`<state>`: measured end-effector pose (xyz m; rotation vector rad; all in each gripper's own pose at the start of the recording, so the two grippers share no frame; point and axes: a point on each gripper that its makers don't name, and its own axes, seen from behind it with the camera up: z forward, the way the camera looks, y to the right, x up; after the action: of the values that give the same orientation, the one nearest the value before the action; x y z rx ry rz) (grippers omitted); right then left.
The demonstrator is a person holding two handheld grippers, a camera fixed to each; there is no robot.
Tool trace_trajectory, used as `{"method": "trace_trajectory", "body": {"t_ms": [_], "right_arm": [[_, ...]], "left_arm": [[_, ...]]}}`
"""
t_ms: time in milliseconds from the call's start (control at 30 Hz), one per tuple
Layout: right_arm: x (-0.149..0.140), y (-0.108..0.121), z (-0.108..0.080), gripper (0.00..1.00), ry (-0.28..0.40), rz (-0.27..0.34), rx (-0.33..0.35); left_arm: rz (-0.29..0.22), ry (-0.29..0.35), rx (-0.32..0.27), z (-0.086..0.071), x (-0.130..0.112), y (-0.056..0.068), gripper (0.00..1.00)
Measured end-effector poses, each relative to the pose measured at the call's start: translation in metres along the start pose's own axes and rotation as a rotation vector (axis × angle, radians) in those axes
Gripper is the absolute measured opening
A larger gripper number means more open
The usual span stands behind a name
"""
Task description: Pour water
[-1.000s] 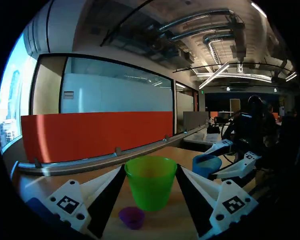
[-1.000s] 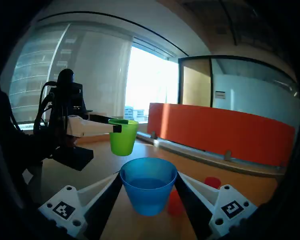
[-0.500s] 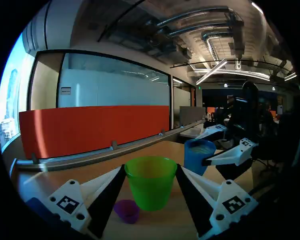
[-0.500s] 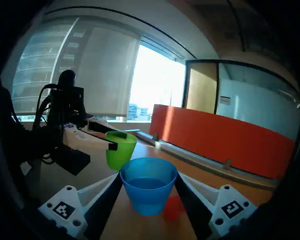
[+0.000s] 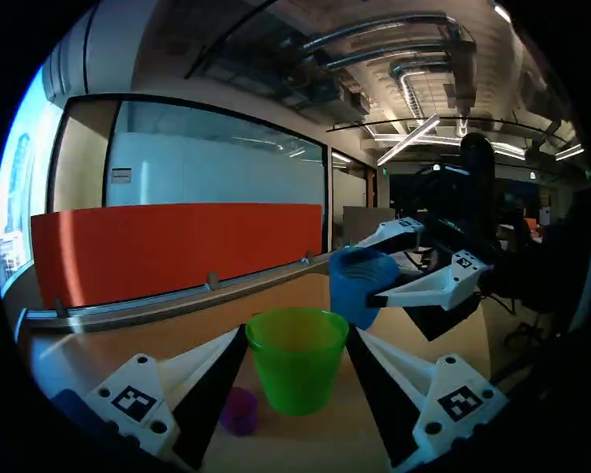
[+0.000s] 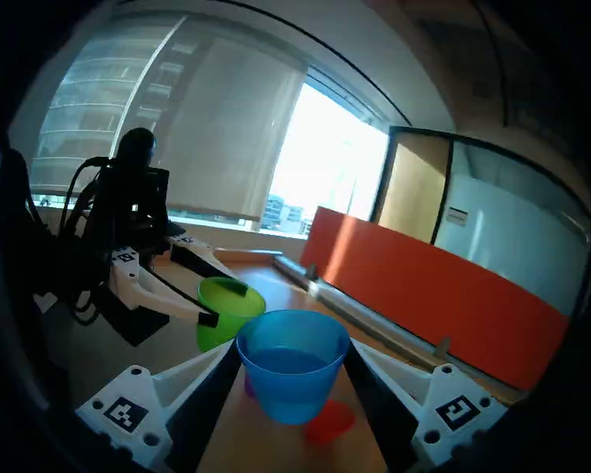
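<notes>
In the left gripper view my left gripper (image 5: 297, 359) is shut on a green cup (image 5: 297, 359), held upright above the wooden table (image 5: 311, 437). The blue cup (image 5: 358, 284) hangs just above and right of its rim, gripped by my right gripper (image 5: 362, 280). In the right gripper view my right gripper (image 6: 293, 366) is shut on the blue cup (image 6: 293, 366), which holds water. The green cup (image 6: 228, 309) sits lower and to the left, held by the left gripper (image 6: 217, 303).
A small purple cup (image 5: 240, 411) stands on the table under my left gripper. A small red cup (image 6: 329, 421) lies below the blue cup. An orange partition (image 5: 177, 244) and a metal rail (image 5: 185, 296) bound the table's far edge. A person's dark sleeve (image 6: 27, 260) is at the left.
The blue cup has risen and come closer to the green cup, now above its rim. The right gripper view has tipped down toward the green cup.
</notes>
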<state>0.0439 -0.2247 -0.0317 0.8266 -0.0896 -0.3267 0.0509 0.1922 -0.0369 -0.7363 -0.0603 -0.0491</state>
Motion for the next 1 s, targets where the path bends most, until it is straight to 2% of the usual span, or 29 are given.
{"method": "trace_trajectory", "body": {"t_ms": [1000], "right_arm": [[0.026,0.004,0.032,0.91,-0.029,-0.23,0.063]], "left_arm": [[-0.014,-0.003,-0.038,0.002,-0.015,0.016,0.89]]}}
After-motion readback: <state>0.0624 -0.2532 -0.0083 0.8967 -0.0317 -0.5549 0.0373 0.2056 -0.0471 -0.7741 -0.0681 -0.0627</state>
